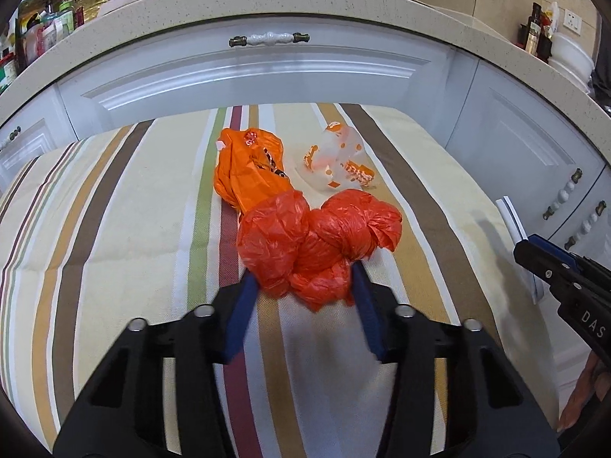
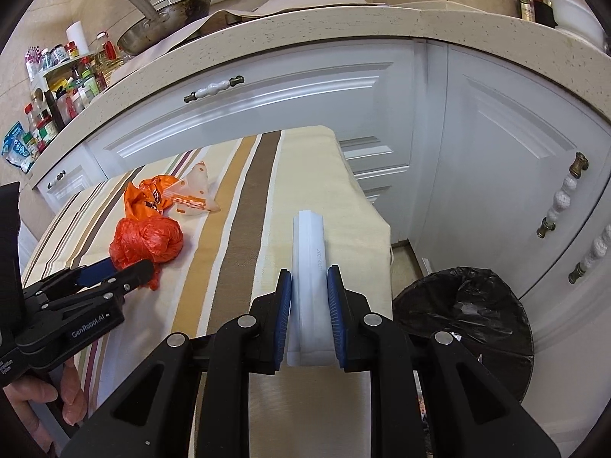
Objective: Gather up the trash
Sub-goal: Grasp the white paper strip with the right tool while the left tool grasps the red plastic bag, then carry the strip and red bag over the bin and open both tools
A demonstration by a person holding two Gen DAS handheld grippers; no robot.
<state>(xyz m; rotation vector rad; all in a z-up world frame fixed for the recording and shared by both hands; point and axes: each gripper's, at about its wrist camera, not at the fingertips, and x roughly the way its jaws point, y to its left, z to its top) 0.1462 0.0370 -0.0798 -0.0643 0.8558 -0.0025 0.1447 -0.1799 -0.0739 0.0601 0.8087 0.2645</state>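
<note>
The red plastic bag [image 1: 317,244] we are after lies knotted into a crumpled bundle on the striped cloth [image 1: 114,229] of the table, near its middle, with an orange bag [image 1: 244,168] touching it on the far side and a clear wrapper with orange print [image 1: 336,160] just beyond to the right. We judge the red bag to be very light, soft and slick: it will crush to almost nothing under pressure and could slide out if we only catch a loose flap, so the knotted, denser lump is the better place to hold. Our left gripper [image 1: 303,286] has the near end of that bundle between its blue pads [image 1: 244,305], which touch the film on both sides, so we read it as pinching the bag, though the film hides just how firmly. The orange bag may drag along, since the two lie against each other. Our right gripper [image 2: 309,305] is clamped on a white folded packet [image 2: 308,267], stiffish and light by its look, held across its width over the right edge of the table. Past that edge, lower right, stands the bin with a black liner [image 2: 469,316], its mouth open. Behind the table run the white cabinet doors [image 2: 290,107] and the speckled worktop [image 2: 343,26].
</note>
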